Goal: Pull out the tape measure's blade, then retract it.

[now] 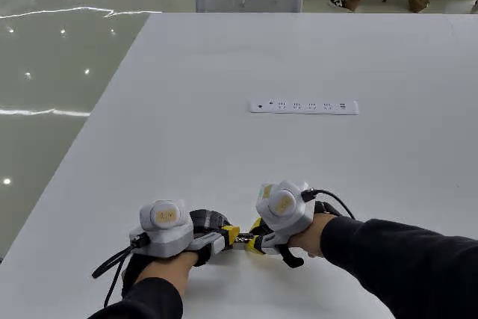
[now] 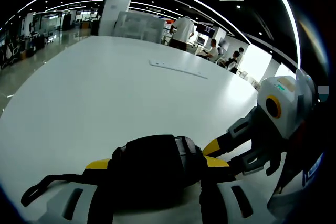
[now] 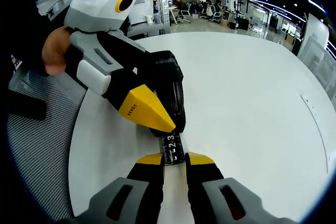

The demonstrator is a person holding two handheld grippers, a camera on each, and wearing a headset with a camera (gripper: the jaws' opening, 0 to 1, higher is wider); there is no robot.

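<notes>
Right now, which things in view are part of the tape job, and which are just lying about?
In the job: black tape measure case, clamped in the left gripper; its numbered blade, pinched by the right gripper.
Lying about: long white power strip, farther up the white table.

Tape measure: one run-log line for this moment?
left gripper: shut on tape measure | right gripper: shut on blade | blade: short length out | over table

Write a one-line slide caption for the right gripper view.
Right gripper pinches the tape measure's blade while the left gripper holds its black case.
</notes>
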